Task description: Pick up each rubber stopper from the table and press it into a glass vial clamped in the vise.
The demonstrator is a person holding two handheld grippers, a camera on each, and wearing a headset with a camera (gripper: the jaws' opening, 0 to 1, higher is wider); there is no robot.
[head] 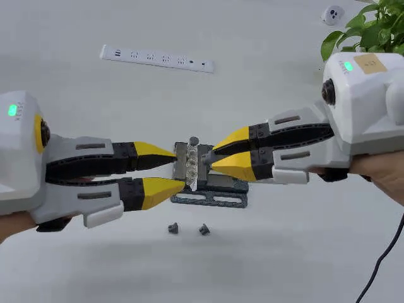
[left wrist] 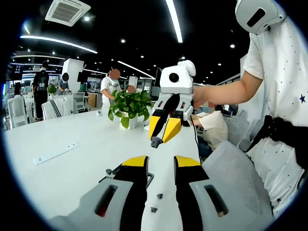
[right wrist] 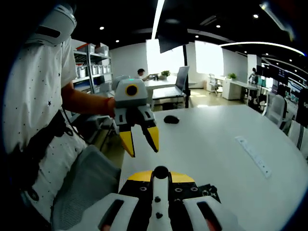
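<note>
Stopper [left wrist: 155, 143] sits pinched at the very tip of my right gripper [left wrist: 160, 138] in the left gripper view, and that gripper points back at me. My left gripper [left wrist: 162, 161] has its jaws apart with nothing between them. Below them on the worktop [left wrist: 72, 168] lie two loose stoppers [left wrist: 159, 196], close together. A bit of the vise [left wrist: 109, 172] peeks out just left of my left jaw. A power strip [left wrist: 54, 154] lies off to the left and a plant [left wrist: 127, 106] stands far behind.

In the right gripper view the stopper [right wrist: 160, 172] is a dark round knob clamped between the yellow tips of my right gripper [right wrist: 161, 179]. The left gripper [right wrist: 142, 148] faces me, spread wide and empty. The vise [right wrist: 211, 191] shows just right of my jaws, and the power strip [right wrist: 252, 154] lies further right.

In the head view the vise [head: 218, 186] sits mid-worktop [head: 284, 252] with a row of vials [head: 190, 169] clamped in it. A far stopper [head: 194, 141] stands at the far end of that row. My left gripper [head: 173, 170] comes in from the left, its open tips just beside the vise. My right gripper [head: 211, 158] comes in from the right, tips nearly together beside the vials. The loose stoppers [head: 173, 227] lie on the near side, apart from the vise. The power strip [head: 156, 58] is far off and the plant [head: 372, 28] far right.
</note>
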